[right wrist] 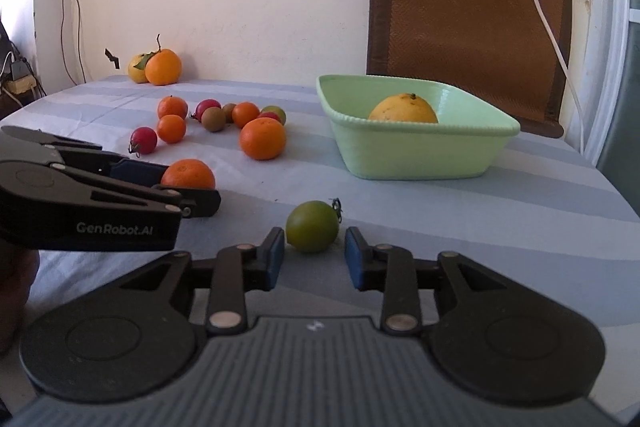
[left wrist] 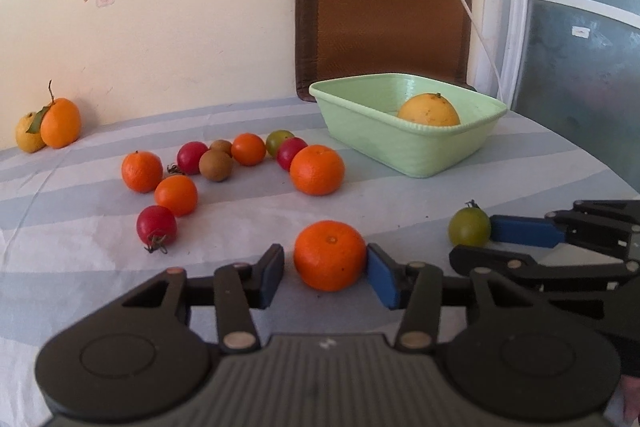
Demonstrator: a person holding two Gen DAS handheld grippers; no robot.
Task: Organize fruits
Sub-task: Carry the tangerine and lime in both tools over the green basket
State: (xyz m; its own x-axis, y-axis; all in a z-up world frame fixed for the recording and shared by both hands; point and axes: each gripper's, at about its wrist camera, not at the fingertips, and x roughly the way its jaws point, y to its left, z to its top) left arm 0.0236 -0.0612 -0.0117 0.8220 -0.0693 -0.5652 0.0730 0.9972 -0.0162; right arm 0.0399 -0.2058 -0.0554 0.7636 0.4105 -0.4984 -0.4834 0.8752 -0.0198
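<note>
A tangerine (left wrist: pixel 329 254) lies on the striped tablecloth between the open fingers of my left gripper (left wrist: pixel 326 275); the right pad touches it, the left pad stands a little off. It also shows in the right wrist view (right wrist: pixel 188 174). A green tomato (right wrist: pixel 312 225) lies between the open fingers of my right gripper (right wrist: pixel 314 259), with small gaps on both sides; it also shows in the left wrist view (left wrist: pixel 469 226). A light green tub (left wrist: pixel 404 123) holds one yellow-orange fruit (left wrist: pixel 429 109).
Several tangerines, red tomatoes and brown fruits lie in a loose group (left wrist: pixel 224 163) on the table's middle left. Two citrus fruits (left wrist: pixel 50 125) sit by the far wall. A brown chair back (left wrist: pixel 380 7) stands behind the tub, with a white cable hanging across it.
</note>
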